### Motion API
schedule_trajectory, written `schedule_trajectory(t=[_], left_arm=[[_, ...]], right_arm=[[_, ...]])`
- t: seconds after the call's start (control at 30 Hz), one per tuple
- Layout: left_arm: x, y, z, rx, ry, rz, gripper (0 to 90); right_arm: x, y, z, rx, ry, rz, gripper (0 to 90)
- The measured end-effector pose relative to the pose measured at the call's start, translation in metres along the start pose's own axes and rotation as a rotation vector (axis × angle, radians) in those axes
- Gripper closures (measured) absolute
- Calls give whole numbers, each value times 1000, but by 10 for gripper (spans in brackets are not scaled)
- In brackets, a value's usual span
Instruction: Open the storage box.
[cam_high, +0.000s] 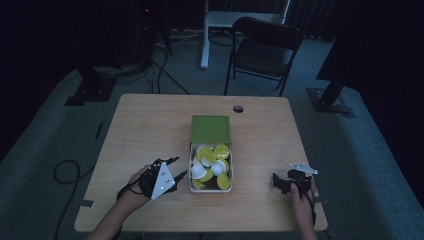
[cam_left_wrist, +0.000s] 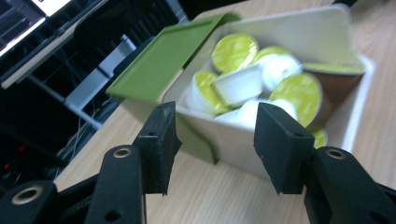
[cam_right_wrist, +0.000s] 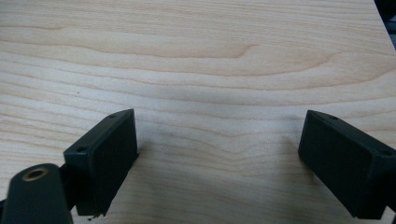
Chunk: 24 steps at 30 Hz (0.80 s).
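Beside the box: left hand-held gripper parted, nothing between its jaws.

Box sits mid-tabletop, white, holding yellow-lidded capsules; its green lid rests at the far end of the box. Left hand-held gripper lies just left of the box, jaws aimed at its near wall and set partly apart, pads touching nothing. Right hand-held gripper rests well to the right of the box near the tabletop edge, jaws spread wide over bare wood, holding nothing.
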<state>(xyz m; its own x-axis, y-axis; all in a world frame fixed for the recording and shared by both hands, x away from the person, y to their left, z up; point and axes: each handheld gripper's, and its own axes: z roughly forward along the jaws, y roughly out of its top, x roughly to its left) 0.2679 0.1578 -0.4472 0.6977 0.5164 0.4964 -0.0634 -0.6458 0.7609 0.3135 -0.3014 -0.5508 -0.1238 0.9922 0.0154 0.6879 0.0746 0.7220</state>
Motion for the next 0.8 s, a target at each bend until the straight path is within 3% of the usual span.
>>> schedule_trajectory(t=[0.43,0.8], left_arm=[[11,-45,0,111,-6,-111,436],[20,-79,-9,161,-33,-271,320]], right_arm=[[0,0,0,0,0,0,111],[0,0,0,0,0,0,111]])
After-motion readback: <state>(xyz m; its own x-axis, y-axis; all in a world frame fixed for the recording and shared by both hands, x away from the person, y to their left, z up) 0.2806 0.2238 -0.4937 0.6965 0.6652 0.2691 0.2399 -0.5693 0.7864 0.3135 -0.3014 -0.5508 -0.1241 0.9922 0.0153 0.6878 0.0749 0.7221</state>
